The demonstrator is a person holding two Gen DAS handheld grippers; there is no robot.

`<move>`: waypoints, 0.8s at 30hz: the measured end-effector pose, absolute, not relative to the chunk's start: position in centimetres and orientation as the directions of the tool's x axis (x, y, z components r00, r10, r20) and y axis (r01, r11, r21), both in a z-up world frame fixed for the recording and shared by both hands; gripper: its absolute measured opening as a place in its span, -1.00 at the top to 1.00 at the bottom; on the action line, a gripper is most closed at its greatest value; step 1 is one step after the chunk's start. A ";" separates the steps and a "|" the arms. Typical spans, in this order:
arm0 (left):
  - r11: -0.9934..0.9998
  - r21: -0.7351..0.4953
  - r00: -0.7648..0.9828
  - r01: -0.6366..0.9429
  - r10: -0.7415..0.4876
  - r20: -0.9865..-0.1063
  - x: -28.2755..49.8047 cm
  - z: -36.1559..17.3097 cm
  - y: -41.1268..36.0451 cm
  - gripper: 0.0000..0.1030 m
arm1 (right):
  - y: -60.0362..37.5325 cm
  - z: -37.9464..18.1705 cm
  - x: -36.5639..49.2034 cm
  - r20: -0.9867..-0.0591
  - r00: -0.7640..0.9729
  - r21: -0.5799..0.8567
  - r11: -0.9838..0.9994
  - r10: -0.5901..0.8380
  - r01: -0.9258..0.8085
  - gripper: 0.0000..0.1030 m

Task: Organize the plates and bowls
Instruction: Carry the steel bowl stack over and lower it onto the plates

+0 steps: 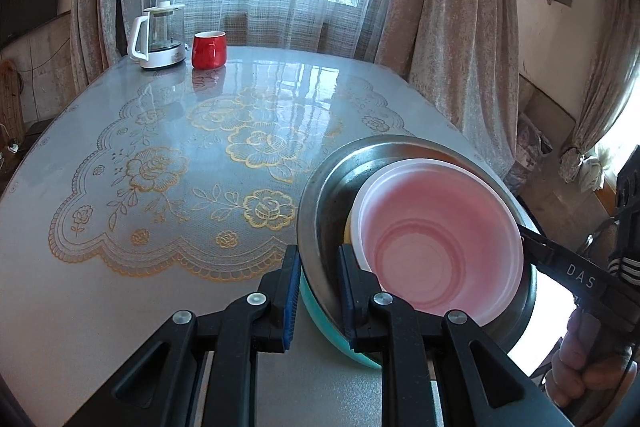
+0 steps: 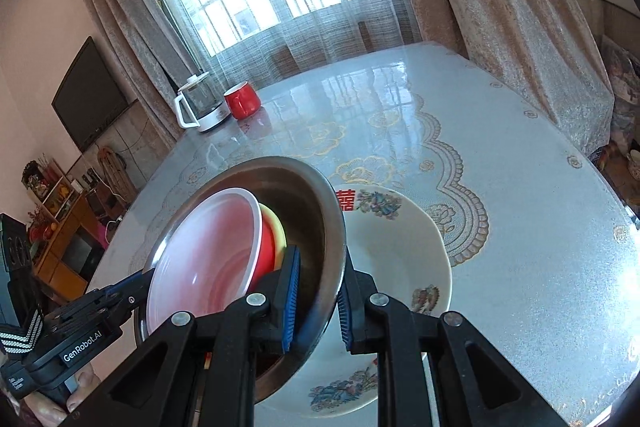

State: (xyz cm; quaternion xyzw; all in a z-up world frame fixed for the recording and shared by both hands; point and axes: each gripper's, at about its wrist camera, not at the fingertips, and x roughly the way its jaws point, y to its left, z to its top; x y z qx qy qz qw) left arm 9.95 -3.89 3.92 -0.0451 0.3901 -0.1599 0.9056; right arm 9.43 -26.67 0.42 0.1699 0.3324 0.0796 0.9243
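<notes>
Two grippers share one load: the left gripper (image 1: 316,295) is clamped on the near rim of a steel bowl (image 1: 328,187), and the right gripper (image 2: 318,303) pinches the opposite rim of the same steel bowl (image 2: 320,211), so the bowl hangs tilted between them above the table (image 1: 120,287). Inside it a pink bowl (image 1: 440,239) sits nested, with a sliver of a yellow bowl (image 2: 276,231) showing under it; from the right wrist view the pink bowl's outer wall reads red. A teal edge (image 1: 324,319) peeks out under the steel rim in the left wrist view, perhaps the bowl's outer skin or another dish below; I cannot tell which. Directly beneath the tilted stack in the right wrist view lies a white floral plate (image 2: 404,255), flat on the lace-patterned table (image 2: 520,247). At the far end stand a glass kettle (image 1: 160,35) and a red mug (image 1: 209,49), well apart from the work. Judging by this, the nesting of the bowls looks done, and the remaining step seems to be lowering the nested set, probably onto the floral plate, levelling it first so the loose inner bowls do not slide out over the lower rim.
</notes>
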 end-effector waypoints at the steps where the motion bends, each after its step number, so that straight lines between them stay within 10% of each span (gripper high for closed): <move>1: 0.944 -0.206 0.638 0.257 -0.325 -0.698 10.0 3.7 -4.2 0.64 | -27.0 0.2 9.5 -0.592 0.765 0.367 0.930 0.254 -0.025 0.65; 24: 0.940 -0.199 0.588 0.276 -0.329 -0.739 11.1 1.8 -6.5 0.60 | -29.0 -2.7 10.8 -0.641 0.741 0.353 0.934 0.201 0.052 0.65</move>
